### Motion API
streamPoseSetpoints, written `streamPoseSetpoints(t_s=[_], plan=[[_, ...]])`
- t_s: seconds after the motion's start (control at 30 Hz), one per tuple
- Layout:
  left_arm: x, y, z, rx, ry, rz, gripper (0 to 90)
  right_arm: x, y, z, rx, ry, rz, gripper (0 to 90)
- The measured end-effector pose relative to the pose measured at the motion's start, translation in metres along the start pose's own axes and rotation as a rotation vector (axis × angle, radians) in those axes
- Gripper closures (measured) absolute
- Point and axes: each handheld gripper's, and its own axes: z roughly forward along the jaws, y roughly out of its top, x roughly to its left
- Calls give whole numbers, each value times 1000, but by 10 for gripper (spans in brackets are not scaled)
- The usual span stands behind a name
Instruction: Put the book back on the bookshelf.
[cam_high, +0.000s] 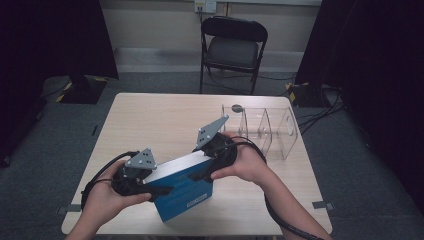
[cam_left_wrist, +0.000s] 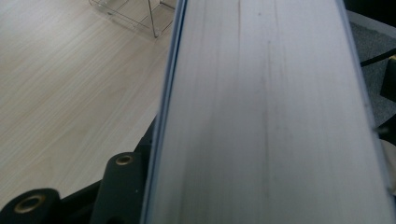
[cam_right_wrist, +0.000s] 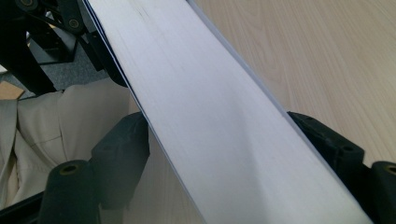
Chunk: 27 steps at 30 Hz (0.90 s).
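A thick book with a blue cover (cam_high: 182, 192) is held tilted just above the near part of the table, white page edge up. My left gripper (cam_high: 159, 187) is shut on its left end, where one black finger (cam_left_wrist: 122, 179) presses the cover beside the page edge (cam_left_wrist: 266, 116). My right gripper (cam_high: 204, 172) is shut on the right end. In the right gripper view its jaws stand on either side of the page block (cam_right_wrist: 196, 84), with my right gripper (cam_right_wrist: 224, 144) clamped across it.
A clear plastic organiser (cam_high: 262, 130) with several compartments stands at the table's far right, and its corner (cam_left_wrist: 135, 14) is in the left gripper view. A black folding chair (cam_high: 232, 47) stands behind the wooden table (cam_high: 150, 120). A small dark disc (cam_high: 236, 107) lies near the organiser.
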Motion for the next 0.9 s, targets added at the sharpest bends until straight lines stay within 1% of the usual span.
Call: streamPoseSetpoints(t_s=[0.1,0.13,0.17,0.27,0.33,0.47,0.53,0.57,0.6,0.63,0.67,0.7,0.73,0.77,0.8,0.83,0.87,0.9], plan=[[1,0,0,19,0,5,497,-1,-1,0,-13,6,-17,257],[1,-1,0,17,-2,3,497,-2,-1,-1,-13,17,-18,276],[1,-1,1,4,-4,-3,496,-3,-1,-2,-8,26,-15,292],[1,-2,1,11,-4,-7,497,-4,0,-6,-11,40,-17,343],[1,-2,1,14,-6,-6,497,-4,1,-8,-17,42,-25,339],[1,-2,1,18,-4,-4,497,-3,3,-7,0,35,-28,331],[1,-2,1,19,-2,-7,496,-4,2,-7,-8,43,-44,347],[1,-3,1,16,-3,-6,496,-4,2,-7,-4,45,-44,359],[2,-4,2,11,8,-9,494,-4,1,-8,-7,47,-54,384],[3,-4,3,11,5,-13,490,-5,0,-9,-6,48,-58,424],[3,-6,3,13,14,-17,480,-5,-1,-10,-8,55,-71,475],[5,-7,1,29,27,-18,465,-5,-3,-11,-12,72,-77,522],[8,-9,3,7,36,-13,446,-6,-6,-14,-24,96,-90,571],[8,-9,3,7,36,-13,430,-6,-6,-14,-24,96,-90,571],[11,-12,4,0,39,-16,424,-5,-10,-18,-29,106,-97,600],[11,-13,4,-2,46,-25,417,-4,-12,-19,-33,106,-109,606],[13,-14,4,4,48,-19,405,-3,-12,-19,-34,102,-113,609],[14,-14,3,1,38,-29,401,-1,-13,-20,-31,99,-111,610]])
